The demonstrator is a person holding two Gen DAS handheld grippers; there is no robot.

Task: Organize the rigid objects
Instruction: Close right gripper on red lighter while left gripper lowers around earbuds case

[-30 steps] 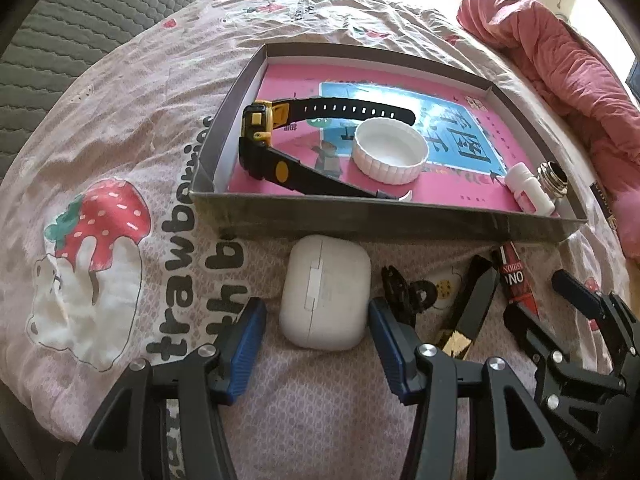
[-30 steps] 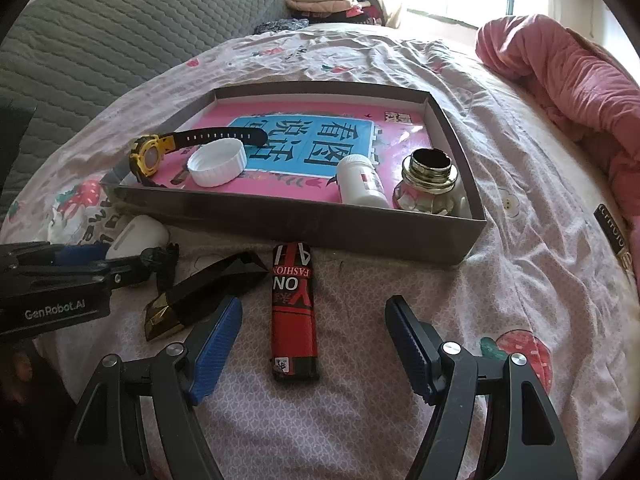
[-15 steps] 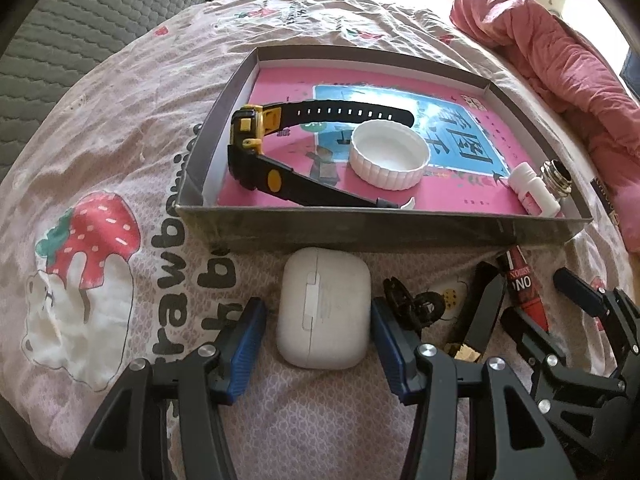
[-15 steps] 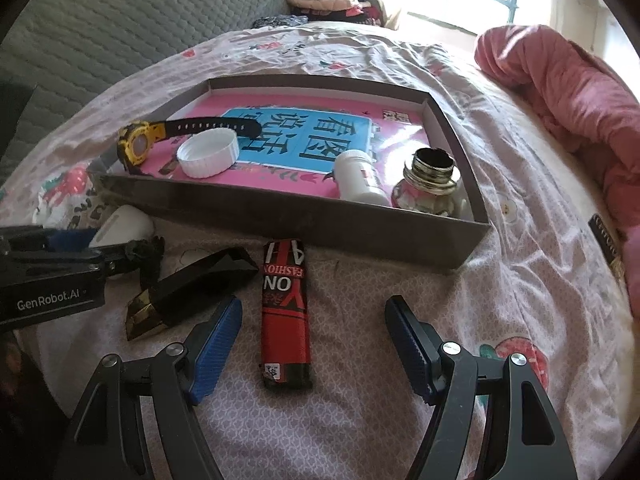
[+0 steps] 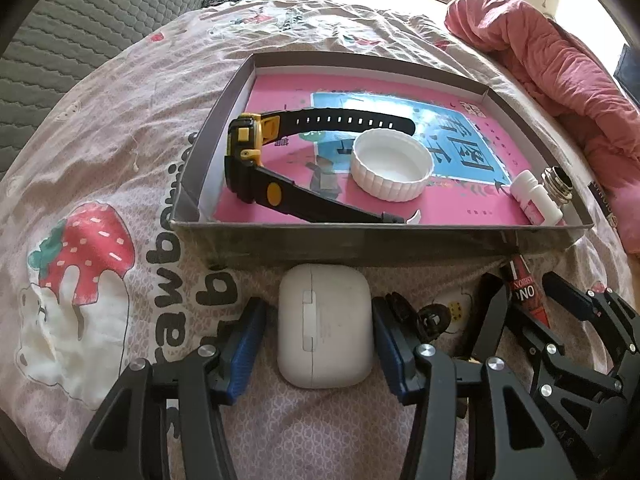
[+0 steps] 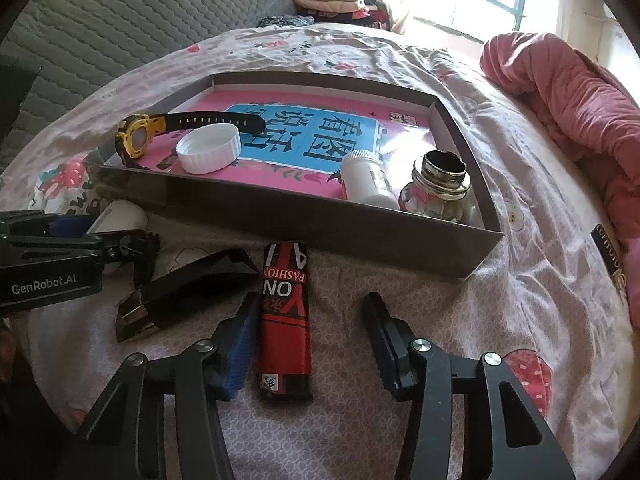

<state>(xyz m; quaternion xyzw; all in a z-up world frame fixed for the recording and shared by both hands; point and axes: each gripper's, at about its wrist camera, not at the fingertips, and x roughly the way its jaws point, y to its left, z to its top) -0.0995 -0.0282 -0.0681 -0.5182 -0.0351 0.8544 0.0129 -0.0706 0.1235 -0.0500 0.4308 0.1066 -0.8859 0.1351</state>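
Nearest to me, my left tongs (image 5: 318, 344) straddle the white earbud case (image 5: 325, 326) on the bed sheet (image 5: 120, 160); the blue pads stand just off its sides, with a thin gap on each, so nothing is gripped. My right tongs (image 6: 310, 346) have just been closing, with the red lighter (image 6: 285, 316) between them. The left pad sits right beside the lighter, though I cannot tell whether it touches, and the right pad is clearly apart, so the lighter lies loose on the sheet.

Left of the lighter lies a black wedge-shaped piece with a gold end (image 6: 176, 292), and left of that a small black clip (image 6: 140, 252).

Beyond these sits the shallow cardboard tray (image 6: 320, 226). It holds a yellow-and-black watch (image 6: 138, 138) at the left, a white cap (image 6: 208, 148) just right of it, then a white bottle (image 6: 366, 180) on its side and a glass jar (image 6: 438, 188) in the near right corner.

Far right, a pink quilt (image 6: 572, 96) is bunched on the bed.
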